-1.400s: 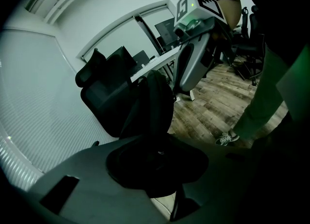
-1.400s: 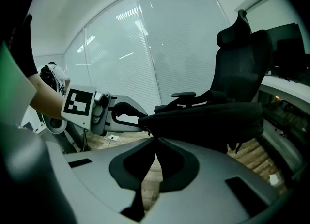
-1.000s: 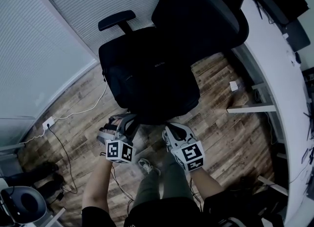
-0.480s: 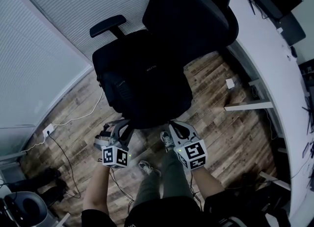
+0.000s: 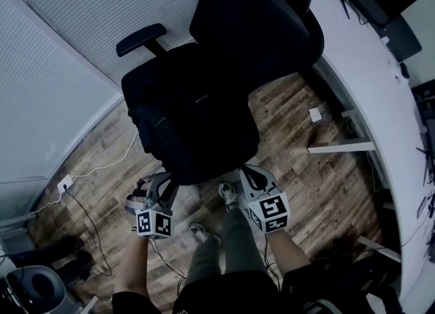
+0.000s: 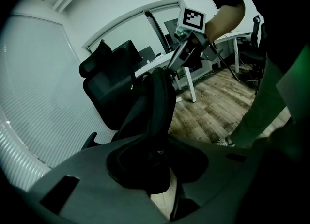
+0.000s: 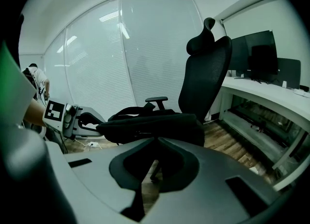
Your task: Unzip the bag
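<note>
The left gripper (image 5: 165,182) is clamped on a fold of the black bag (image 5: 197,122) at its near corner. The right gripper (image 5: 246,173) is pressed together at the bag's near edge; whether it pinches a zip pull cannot be told. The bag lies on the seat of the office chair (image 5: 258,13).

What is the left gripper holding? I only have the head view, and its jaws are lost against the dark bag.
Observer: In its own view the left gripper has its jaws closed on a fold of the bag.
Operator: And the other one?
Observer: The right gripper has its jaws together at the bag's near edge; I can't make out a zipper pull between them.
Operator: Anyone else around?
Observer: The right gripper view shows a person standing in the background, at its left.
</note>
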{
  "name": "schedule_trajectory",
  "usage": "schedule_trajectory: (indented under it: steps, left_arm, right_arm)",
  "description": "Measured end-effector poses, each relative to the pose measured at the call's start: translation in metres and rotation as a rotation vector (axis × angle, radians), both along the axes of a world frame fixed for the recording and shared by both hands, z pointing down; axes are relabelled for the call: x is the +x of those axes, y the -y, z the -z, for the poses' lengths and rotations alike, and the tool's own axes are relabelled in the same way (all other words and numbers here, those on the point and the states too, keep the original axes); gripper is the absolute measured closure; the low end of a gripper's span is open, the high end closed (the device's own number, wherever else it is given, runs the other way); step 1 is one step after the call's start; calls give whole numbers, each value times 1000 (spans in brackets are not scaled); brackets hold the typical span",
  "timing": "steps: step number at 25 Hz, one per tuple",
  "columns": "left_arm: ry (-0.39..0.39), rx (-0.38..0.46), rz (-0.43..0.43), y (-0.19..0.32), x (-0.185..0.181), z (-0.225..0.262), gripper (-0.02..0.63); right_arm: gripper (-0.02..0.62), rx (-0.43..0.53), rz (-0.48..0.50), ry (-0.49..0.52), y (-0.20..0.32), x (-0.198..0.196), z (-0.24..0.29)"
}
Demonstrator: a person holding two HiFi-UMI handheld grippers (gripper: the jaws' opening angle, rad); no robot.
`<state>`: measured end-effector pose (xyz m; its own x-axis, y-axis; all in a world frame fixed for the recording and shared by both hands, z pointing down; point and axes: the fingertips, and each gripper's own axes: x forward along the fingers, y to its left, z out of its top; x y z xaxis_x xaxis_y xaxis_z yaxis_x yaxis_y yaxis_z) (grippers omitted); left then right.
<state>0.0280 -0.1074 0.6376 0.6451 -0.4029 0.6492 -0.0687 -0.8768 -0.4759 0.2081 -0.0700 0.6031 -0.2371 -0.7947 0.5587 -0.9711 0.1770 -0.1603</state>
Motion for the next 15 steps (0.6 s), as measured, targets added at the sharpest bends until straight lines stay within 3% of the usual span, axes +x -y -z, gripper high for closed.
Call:
schedule_trajectory:
  steps: [15]
  left_arm:
    - [4,-44,46,0,11,0,492]
  right_arm:
    - [548,-7,-106,-43,20,75,-5]
